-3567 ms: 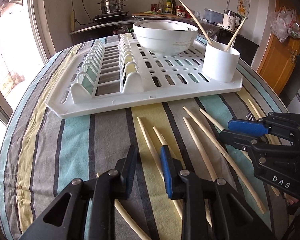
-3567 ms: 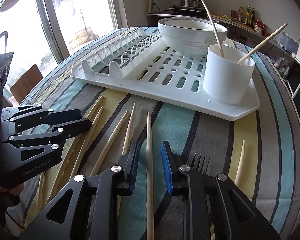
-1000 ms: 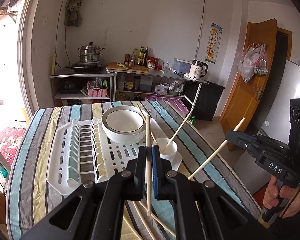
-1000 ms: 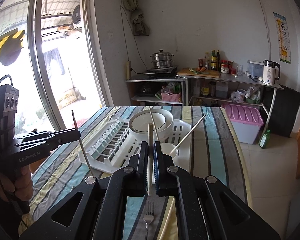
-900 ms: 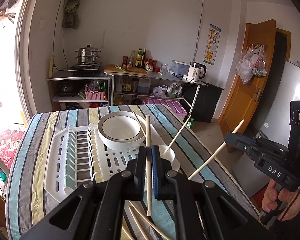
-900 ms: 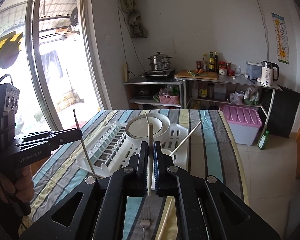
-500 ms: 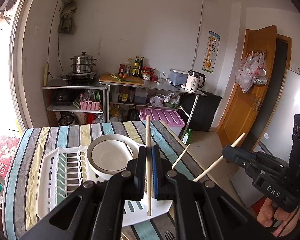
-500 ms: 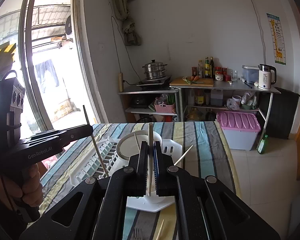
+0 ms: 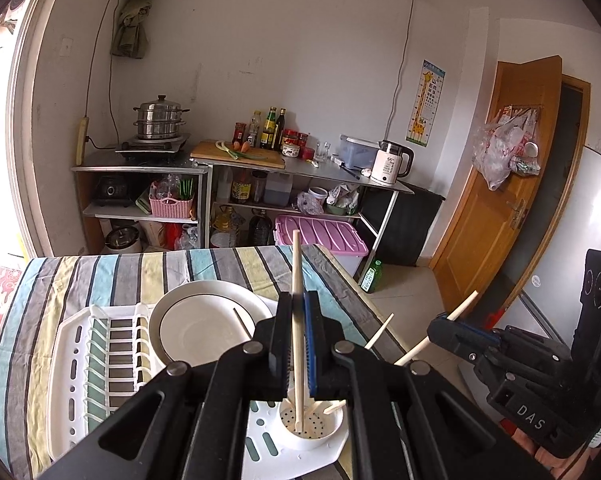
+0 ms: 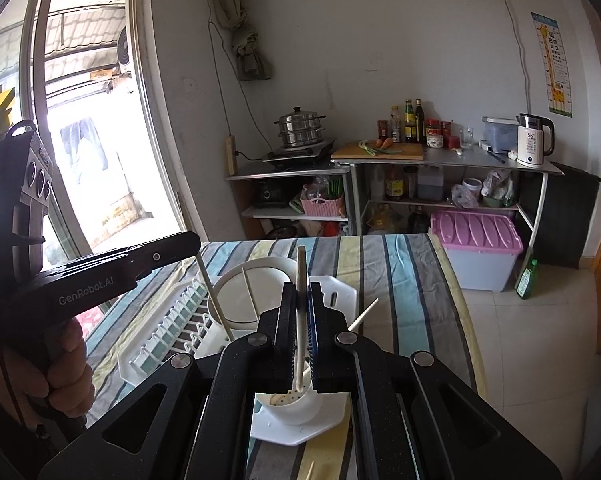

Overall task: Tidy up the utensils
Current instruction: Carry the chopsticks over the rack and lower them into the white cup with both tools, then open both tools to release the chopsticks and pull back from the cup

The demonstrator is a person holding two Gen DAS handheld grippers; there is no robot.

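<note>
My left gripper (image 9: 297,300) is shut on a wooden chopstick (image 9: 297,320) held upright, its lower tip inside the white utensil cup (image 9: 312,432) on the drying rack (image 9: 72,368). My right gripper (image 10: 302,292) is shut on another chopstick (image 10: 300,320), its lower end at the rim of the same cup (image 10: 288,404). The right gripper also shows in the left wrist view (image 9: 436,330), and the left gripper in the right wrist view (image 10: 192,240). Two chopsticks (image 9: 378,332) lean in the cup.
Stacked white bowls (image 9: 204,324) sit on the rack behind the cup. The striped tablecloth (image 9: 100,272) covers the table. A loose chopstick (image 10: 309,470) lies on the cloth near the front. Kitchen shelves (image 9: 240,168) and a wooden door (image 9: 500,184) stand beyond.
Both grippers picked a chopstick off the table, rose high, and moved forward over the rack. The chopstick tips now reach down into the cup.
</note>
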